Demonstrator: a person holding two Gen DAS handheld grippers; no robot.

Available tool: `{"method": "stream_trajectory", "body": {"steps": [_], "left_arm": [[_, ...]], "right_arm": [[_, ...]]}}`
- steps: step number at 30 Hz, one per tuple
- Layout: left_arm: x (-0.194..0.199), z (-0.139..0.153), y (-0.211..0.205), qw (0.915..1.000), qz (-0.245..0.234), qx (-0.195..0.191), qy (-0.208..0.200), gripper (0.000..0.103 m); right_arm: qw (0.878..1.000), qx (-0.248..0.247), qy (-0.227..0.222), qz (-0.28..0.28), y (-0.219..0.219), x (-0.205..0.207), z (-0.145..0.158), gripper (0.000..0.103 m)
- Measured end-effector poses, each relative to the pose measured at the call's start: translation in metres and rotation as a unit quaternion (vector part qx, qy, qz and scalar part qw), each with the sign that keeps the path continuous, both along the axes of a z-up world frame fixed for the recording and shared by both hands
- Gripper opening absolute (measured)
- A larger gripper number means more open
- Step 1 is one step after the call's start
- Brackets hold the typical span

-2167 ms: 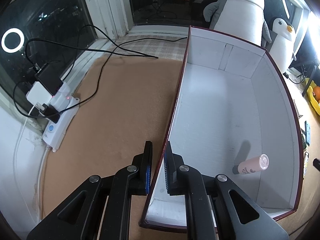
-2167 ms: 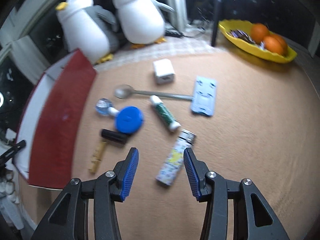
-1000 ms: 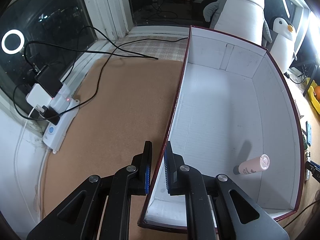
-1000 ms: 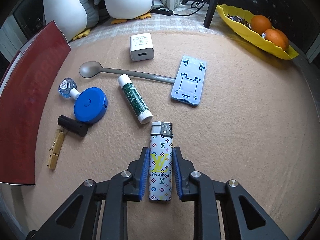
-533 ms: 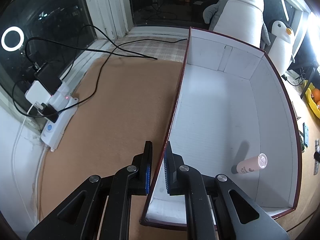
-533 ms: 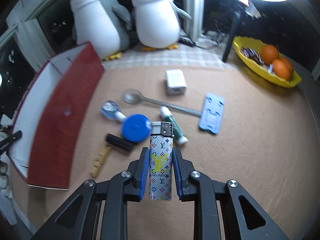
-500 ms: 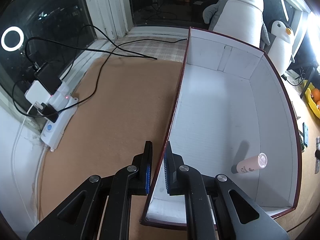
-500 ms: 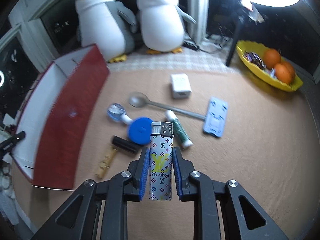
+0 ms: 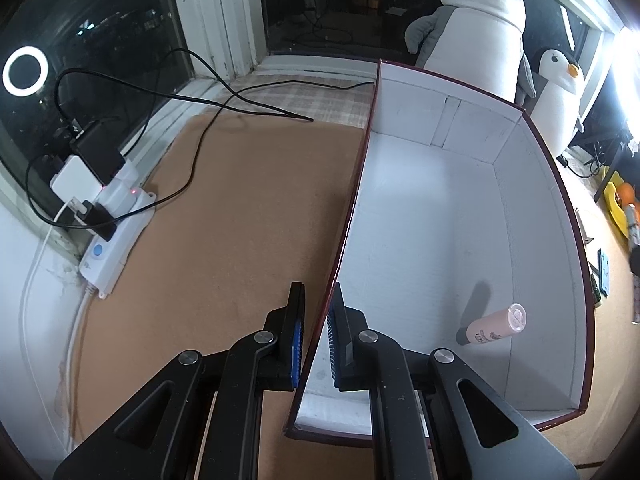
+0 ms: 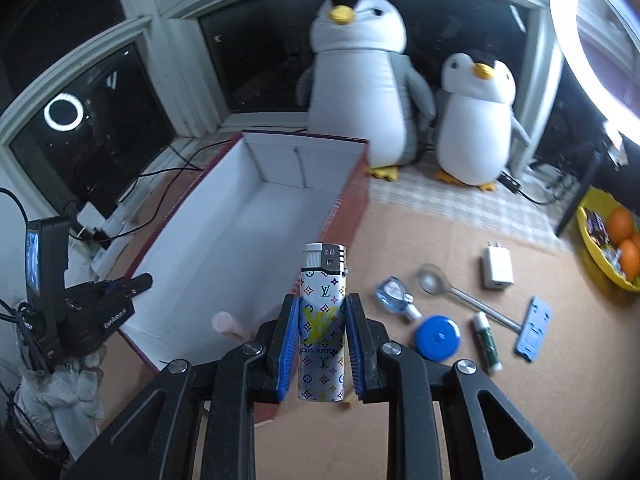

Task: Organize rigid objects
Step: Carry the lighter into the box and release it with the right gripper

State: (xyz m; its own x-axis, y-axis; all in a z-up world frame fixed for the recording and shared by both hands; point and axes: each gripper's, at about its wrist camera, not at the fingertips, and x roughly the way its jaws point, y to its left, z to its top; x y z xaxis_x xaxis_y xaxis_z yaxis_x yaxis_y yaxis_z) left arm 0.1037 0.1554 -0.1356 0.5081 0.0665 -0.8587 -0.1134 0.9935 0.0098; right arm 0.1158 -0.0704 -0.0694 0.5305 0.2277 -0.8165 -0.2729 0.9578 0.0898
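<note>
Your right gripper [image 10: 322,340] is clamped on the lighter [image 10: 322,322], low in the middle of the frame, above the counter beside the box [image 10: 224,248]. It looks hard, light and smooth, so it may slip; grip its flat sides near the middle. Your left gripper [image 9: 316,340] is pinched on the box wall [image 9: 344,216], lower middle of its frame.

dark windows [image 9: 100,40], ring light [image 10: 600,32], tan tabletop [image 9: 224,220]

The lighter [image 10: 322,322] had a glossy printed body and a metal cap. The box [image 9: 448,216] looked like matt white card inside. The counter [image 9: 224,240] was rough brown cloth.
</note>
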Motion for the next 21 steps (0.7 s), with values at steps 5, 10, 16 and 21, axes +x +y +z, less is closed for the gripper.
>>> {"method": "stream_trajectory", "body": {"steps": [5, 10, 16, 21], "left_arm": [[0.000, 0.000, 0.002, 1.0000, 0.001, -0.004, -0.001, 0.009], [-0.001, 0.001, 0.002, 1.0000, 0.002, -0.006, -0.001, 0.009], [0.000, 0.001, 0.001, 1.0000, 0.002, -0.008, -0.001, 0.009], [-0.001, 0.001, 0.001, 1.0000, 0.003, -0.007, -0.001, 0.009]], "right_arm": [[1.000, -0.002, 0.003, 0.021, 0.026, 0.008, -0.005, 0.021], [0.999, -0.012, 0.006, 0.039, 0.048, 0.017, -0.012, 0.021], [0.998, -0.025, 0.019, 0.048, 0.060, 0.027, -0.027, 0.021], [0.998, -0.032, 0.025, 0.049, 0.062, 0.032, -0.033, 0.021]]}}
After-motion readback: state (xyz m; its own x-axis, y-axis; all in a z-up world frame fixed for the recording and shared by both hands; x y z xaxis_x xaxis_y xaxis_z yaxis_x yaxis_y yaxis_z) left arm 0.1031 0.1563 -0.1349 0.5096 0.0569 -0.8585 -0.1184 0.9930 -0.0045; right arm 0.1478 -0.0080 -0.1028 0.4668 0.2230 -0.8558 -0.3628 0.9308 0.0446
